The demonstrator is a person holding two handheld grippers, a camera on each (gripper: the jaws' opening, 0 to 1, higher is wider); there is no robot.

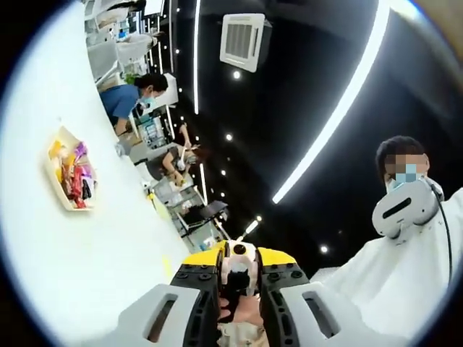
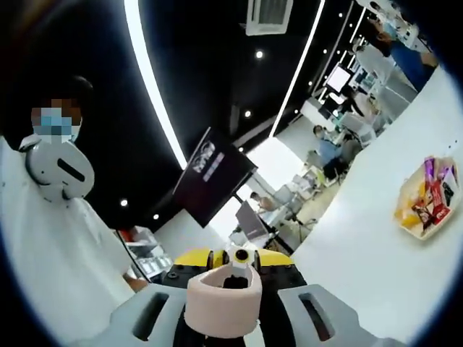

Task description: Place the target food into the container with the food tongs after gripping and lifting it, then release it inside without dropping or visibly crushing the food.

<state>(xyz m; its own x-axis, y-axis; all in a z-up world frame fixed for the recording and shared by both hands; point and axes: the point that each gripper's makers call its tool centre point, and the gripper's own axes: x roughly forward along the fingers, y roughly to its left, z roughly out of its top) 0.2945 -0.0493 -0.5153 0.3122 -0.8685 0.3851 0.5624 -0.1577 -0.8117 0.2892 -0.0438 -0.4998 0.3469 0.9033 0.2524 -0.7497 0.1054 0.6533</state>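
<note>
In the left gripper view my left gripper [image 1: 239, 289] rises from the bottom edge. Its jaws stand close together on a pale pinkish thing [image 1: 236, 327], which I cannot identify. In the right gripper view my right gripper [image 2: 233, 278] holds a thick pale pink ring [image 2: 223, 303] between its jaws. A shallow cream tray of wrapped snacks [image 1: 52, 170] lies on the white table [image 1: 87, 260], well away from the left gripper. That tray [image 2: 402, 217] also sits on the white table [image 2: 362, 267] at the right gripper view's right side. Both views are tilted steeply upward.
A person in a white top [image 1: 405, 282] stands close by, with a white device [image 1: 405, 206] at the chest. The same person [image 2: 51, 253] appears at the left of the right gripper view. Desks and seated people [image 1: 137, 97] lie beyond the table, under a dark ceiling with light strips.
</note>
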